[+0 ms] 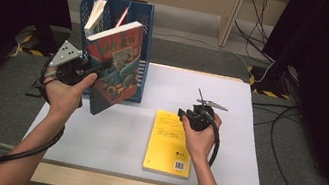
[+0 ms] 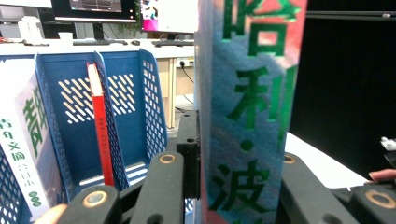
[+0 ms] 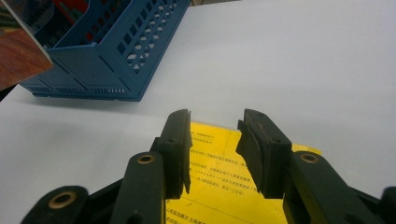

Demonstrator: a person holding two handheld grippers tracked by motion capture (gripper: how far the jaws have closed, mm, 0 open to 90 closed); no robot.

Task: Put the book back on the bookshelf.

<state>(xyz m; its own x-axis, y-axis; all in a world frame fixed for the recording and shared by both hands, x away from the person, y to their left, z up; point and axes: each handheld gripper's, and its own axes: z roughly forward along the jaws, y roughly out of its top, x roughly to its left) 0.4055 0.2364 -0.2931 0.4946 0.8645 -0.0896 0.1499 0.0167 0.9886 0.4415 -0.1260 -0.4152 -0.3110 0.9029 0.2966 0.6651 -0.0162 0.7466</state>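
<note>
A thick book with a colourful cover (image 1: pixel 117 67) hangs upright and tilted just in front of the blue file rack (image 1: pixel 143 43). My left gripper (image 1: pixel 102 66) is shut on it. In the left gripper view its green-lettered spine (image 2: pixel 247 116) stands between the jaws of my left gripper (image 2: pixel 240 140). A yellow book (image 1: pixel 169 144) lies flat on the white table (image 1: pixel 236 135). Over its far end my right gripper (image 1: pixel 185 114) stands open. In the right gripper view the right gripper (image 3: pixel 217 122) has only air in its gap, above the yellow book (image 3: pixel 224 186).
The rack (image 2: pixel 135 93) holds a white book (image 2: pixel 23 140) and a thin red one (image 2: pixel 100 135), with free slots to their right. Its front corner (image 3: pixel 116 51) lies left of and beyond the right gripper. Cables (image 1: pixel 263 38) trail on the floor behind and right of the table.
</note>
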